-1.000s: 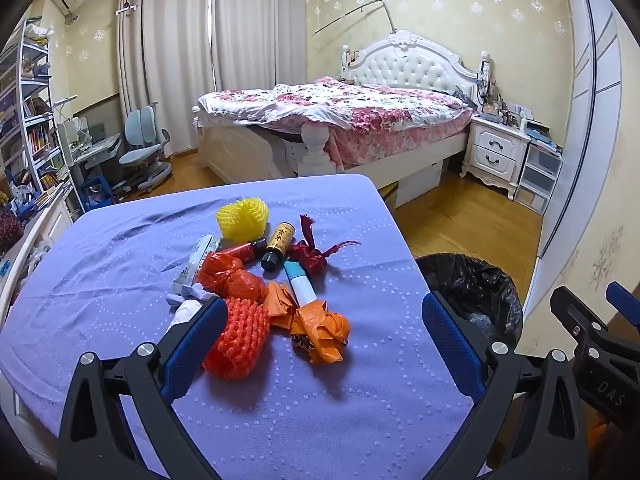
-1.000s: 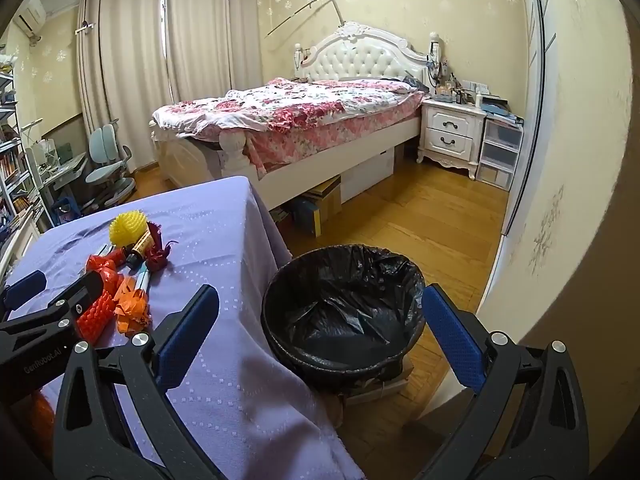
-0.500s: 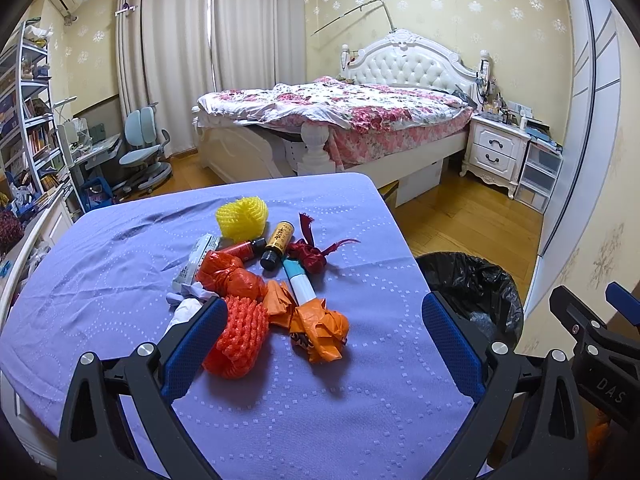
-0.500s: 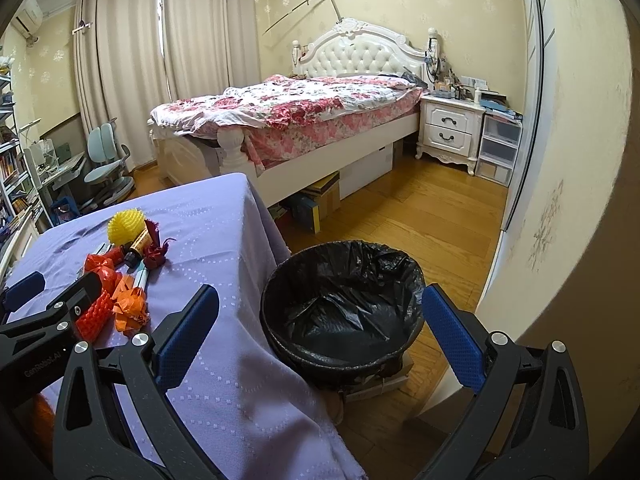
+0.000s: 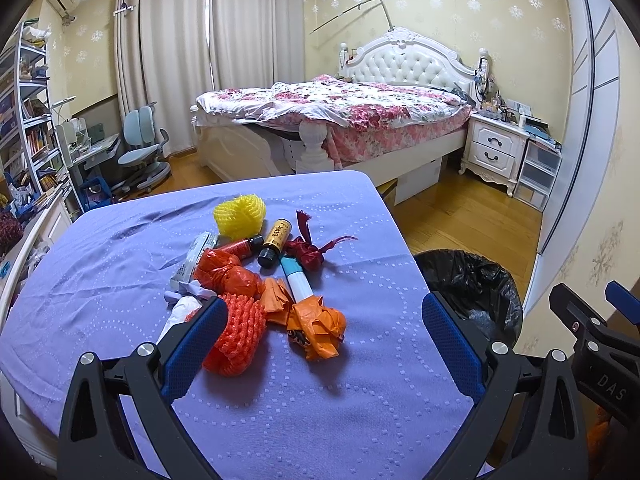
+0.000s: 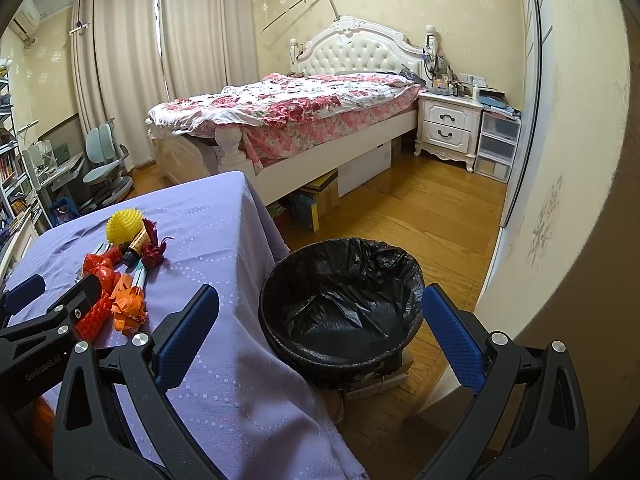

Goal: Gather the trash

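Trash heap (image 5: pixel 264 280) mid-surface (image 5: pixel 320 400): orange net, crumpled orange bags, yellow foam net, two small bottles, red wrapper. Black-lined bin (image 6: pixel 340 304) on the floor, open.

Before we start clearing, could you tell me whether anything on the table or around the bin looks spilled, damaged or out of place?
Nothing looks spilled or broken. The trash sits in one heap on the purple tablecloth: orange net, crumpled orange wrapper, yellow foam net, two small bottles lying on their sides. The black-lined bin stands upright beside the table.
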`<move>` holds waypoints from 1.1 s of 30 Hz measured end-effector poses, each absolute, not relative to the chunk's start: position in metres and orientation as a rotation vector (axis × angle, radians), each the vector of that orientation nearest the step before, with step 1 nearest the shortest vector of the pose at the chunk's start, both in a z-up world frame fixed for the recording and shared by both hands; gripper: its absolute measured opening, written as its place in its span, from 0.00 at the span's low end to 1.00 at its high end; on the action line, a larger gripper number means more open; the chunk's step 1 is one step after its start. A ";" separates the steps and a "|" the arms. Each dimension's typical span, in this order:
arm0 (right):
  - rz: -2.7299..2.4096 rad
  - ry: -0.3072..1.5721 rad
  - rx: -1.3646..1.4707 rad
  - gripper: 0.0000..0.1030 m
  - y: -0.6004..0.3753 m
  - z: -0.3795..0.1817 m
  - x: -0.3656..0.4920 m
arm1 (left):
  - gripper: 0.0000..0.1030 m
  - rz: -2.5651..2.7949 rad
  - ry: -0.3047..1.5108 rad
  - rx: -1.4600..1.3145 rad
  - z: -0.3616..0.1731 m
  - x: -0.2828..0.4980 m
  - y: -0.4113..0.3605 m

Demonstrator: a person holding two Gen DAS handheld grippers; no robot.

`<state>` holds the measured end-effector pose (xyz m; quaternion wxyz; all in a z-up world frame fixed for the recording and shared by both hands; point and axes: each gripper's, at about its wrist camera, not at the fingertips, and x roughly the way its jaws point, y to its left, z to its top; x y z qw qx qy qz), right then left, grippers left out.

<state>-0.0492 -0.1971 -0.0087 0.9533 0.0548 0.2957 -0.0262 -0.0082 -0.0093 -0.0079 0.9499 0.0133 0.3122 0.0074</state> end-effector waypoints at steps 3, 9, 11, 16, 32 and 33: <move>-0.053 0.601 0.112 0.96 -0.197 -0.010 -0.049 | 0.95 0.017 0.635 0.028 -0.008 -0.008 -0.010; -0.052 0.603 0.113 0.96 -0.198 -0.009 -0.049 | 0.95 0.016 0.637 0.029 -0.009 -0.008 -0.010; -0.053 0.605 0.114 0.96 -0.198 -0.011 -0.049 | 0.95 0.015 0.638 0.028 -0.009 -0.008 -0.010; -0.053 0.604 0.114 0.96 -0.198 -0.010 -0.048 | 0.95 0.015 0.638 0.028 -0.009 -0.007 -0.010; -0.046 0.619 0.112 0.96 -0.198 -0.018 -0.048 | 0.94 0.016 0.643 0.036 -0.012 -0.009 -0.010; -0.043 0.621 0.113 0.96 -0.197 -0.020 -0.049 | 0.94 0.017 0.643 0.041 -0.013 -0.009 -0.008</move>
